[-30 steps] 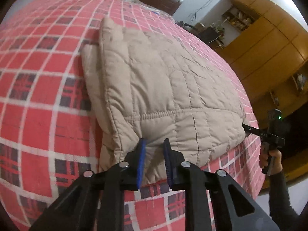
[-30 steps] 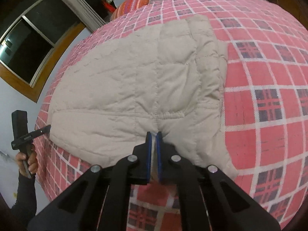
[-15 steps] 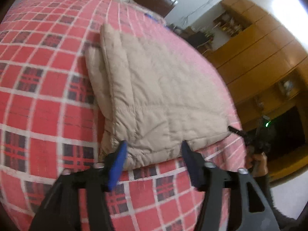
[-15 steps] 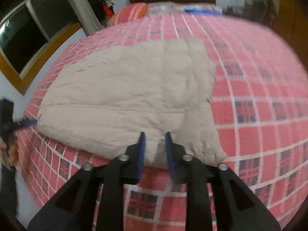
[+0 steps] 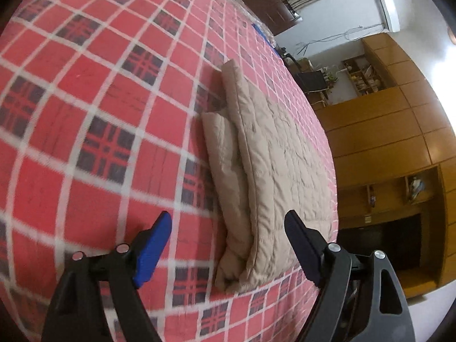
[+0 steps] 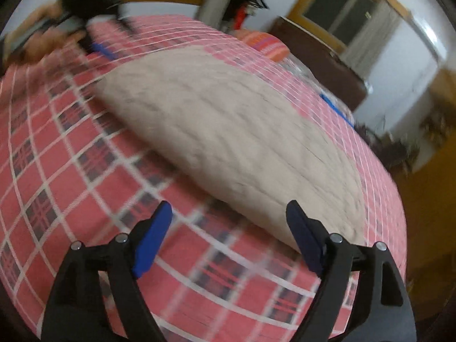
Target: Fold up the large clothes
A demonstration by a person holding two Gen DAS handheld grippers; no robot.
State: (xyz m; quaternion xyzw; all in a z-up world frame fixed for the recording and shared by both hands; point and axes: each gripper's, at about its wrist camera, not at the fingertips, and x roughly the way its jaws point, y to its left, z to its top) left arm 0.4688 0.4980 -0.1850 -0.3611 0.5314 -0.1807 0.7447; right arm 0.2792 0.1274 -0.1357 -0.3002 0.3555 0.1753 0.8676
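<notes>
A beige quilted garment (image 5: 268,171) lies folded on the red plaid bed, with a narrower layer (image 5: 225,165) sticking out along its left side. My left gripper (image 5: 228,225) is wide open just in front of the garment's near corner, nothing between its fingers. In the right wrist view, which is motion-blurred, the same garment (image 6: 228,131) lies across the bed. My right gripper (image 6: 229,216) is wide open at its near edge, holding nothing. The left gripper and the hand (image 6: 54,28) that holds it show blurred at the top left.
The red plaid bedspread (image 5: 99,99) covers the whole bed. A striped orange pillow (image 6: 265,45) and a dark headboard (image 6: 319,57) stand at the far end. Wooden cabinets (image 5: 399,142) line the wall past the bed's right side. A window (image 6: 347,8) is behind the headboard.
Both grippers let go of the garment's edge and opened wide. Both have swung away, so each view now looks along the bed from a different angle. The garment lies flat and folded.
</notes>
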